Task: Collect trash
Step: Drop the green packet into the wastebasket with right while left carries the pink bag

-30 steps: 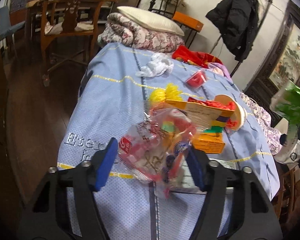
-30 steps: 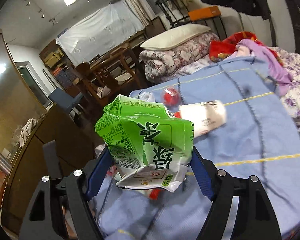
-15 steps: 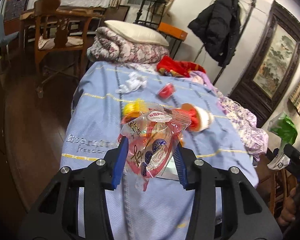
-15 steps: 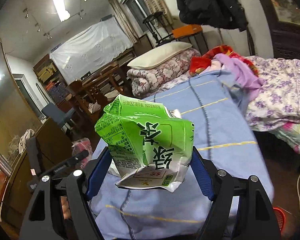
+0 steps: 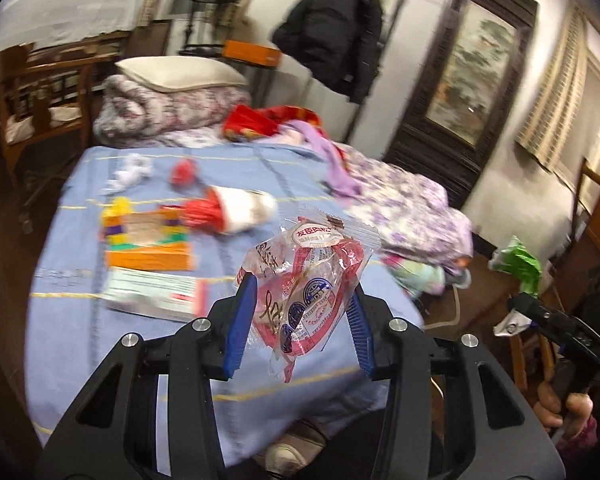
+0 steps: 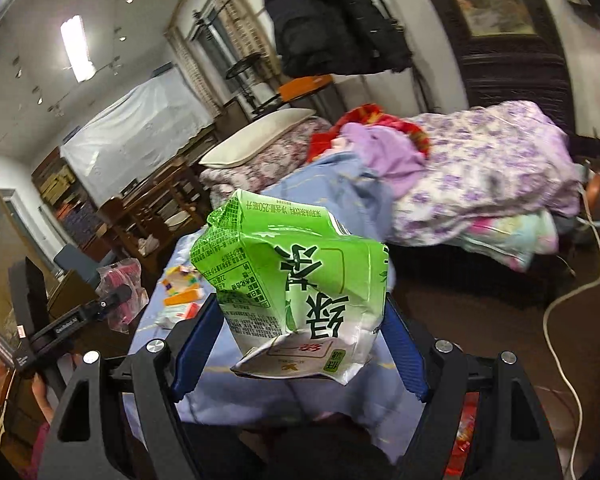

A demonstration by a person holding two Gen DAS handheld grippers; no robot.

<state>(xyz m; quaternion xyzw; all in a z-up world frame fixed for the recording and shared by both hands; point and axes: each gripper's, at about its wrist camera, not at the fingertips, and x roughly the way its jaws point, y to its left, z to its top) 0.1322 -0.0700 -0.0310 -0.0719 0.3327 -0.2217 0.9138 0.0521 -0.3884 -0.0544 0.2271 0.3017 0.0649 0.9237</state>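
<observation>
Wrapper [image 5: 306, 292], clear plastic printed pink and red, sits pinched between the blue pads of the left claw [image 5: 300, 322], held up in the air above the near edge of the blue bedspread [image 5: 80, 184]. The right claw [image 6: 300, 344] is clamped on a crumpled green carton [image 6: 290, 280], also off the bed. More litter lies on the bedspread: an orange box [image 5: 148, 258] and a white paper wad [image 5: 130, 170].
</observation>
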